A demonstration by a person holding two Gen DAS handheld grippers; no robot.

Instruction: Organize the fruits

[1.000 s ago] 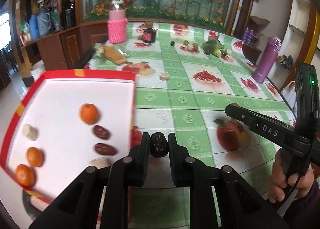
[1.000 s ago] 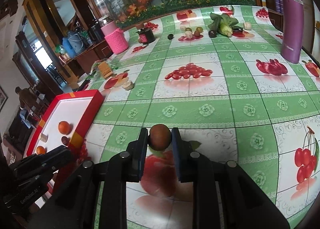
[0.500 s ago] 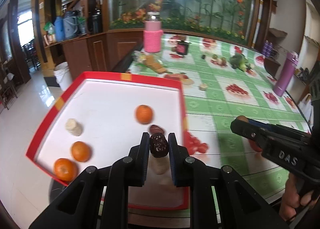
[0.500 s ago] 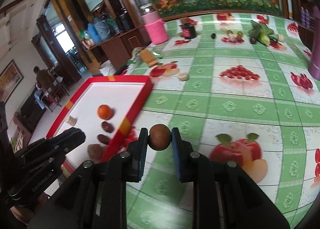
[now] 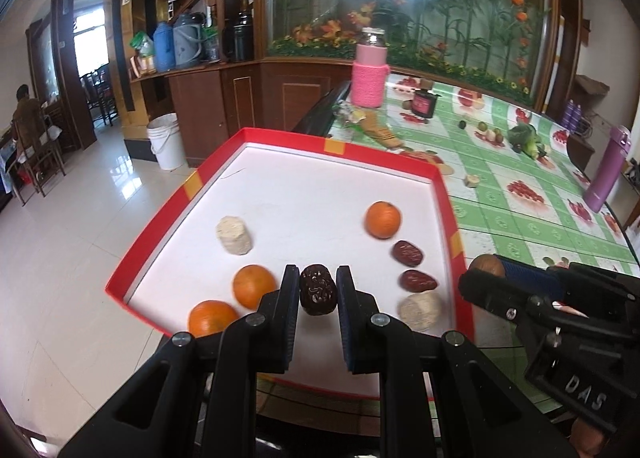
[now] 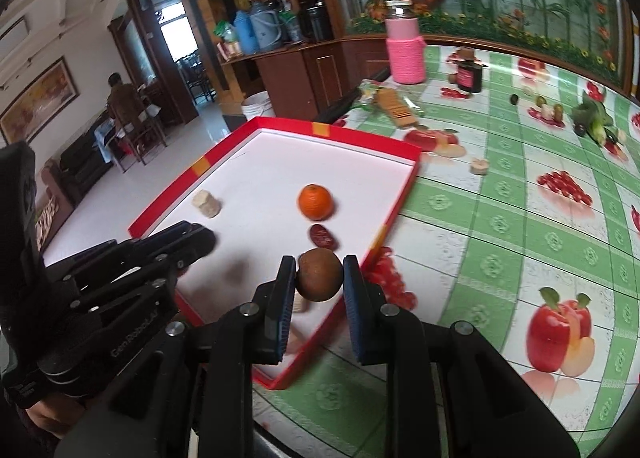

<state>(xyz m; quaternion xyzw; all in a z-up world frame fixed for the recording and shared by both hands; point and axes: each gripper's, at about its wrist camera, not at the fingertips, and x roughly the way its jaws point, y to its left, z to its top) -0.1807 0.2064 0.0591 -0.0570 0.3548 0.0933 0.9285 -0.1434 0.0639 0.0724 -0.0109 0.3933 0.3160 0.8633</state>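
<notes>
Two fruits are held off the surface, one in each gripper. The left gripper (image 5: 318,290) has its fingers closed tight on a dark wrinkled date (image 5: 317,289), pinched by its sides and hanging over the near part of the red-rimmed tray (image 5: 280,134). The right gripper (image 6: 319,276) has its fingers clamped on a round brown fruit (image 6: 319,274), which hangs over the tray's near right rim, just where the red wall meets the tabletop (image 6: 520,242).

On the tray's white floor, in the left wrist view, lie three oranges: one toward the far right (image 5: 382,219) and two close together at the near left (image 5: 253,285), (image 5: 212,318). Two reddish dates (image 5: 407,252), (image 5: 417,280) lie one behind the other by the right wall, below the far orange. A pale beige chunk (image 5: 233,235) sits at the left, and another (image 5: 420,310) at the near right, just beside the nearer date.

The tray rests at the left end of the tabletop, which is covered by a green-and-white checked cloth printed with fruit. Farther along it stand a bottle in a pink knitted sleeve (image 5: 369,75), a small dark jar (image 5: 424,103), a heap of green vegetables (image 5: 524,137) and a purple flask (image 5: 606,169). A white bucket (image 5: 165,141) stands on the tiled floor beyond the tray.
</notes>
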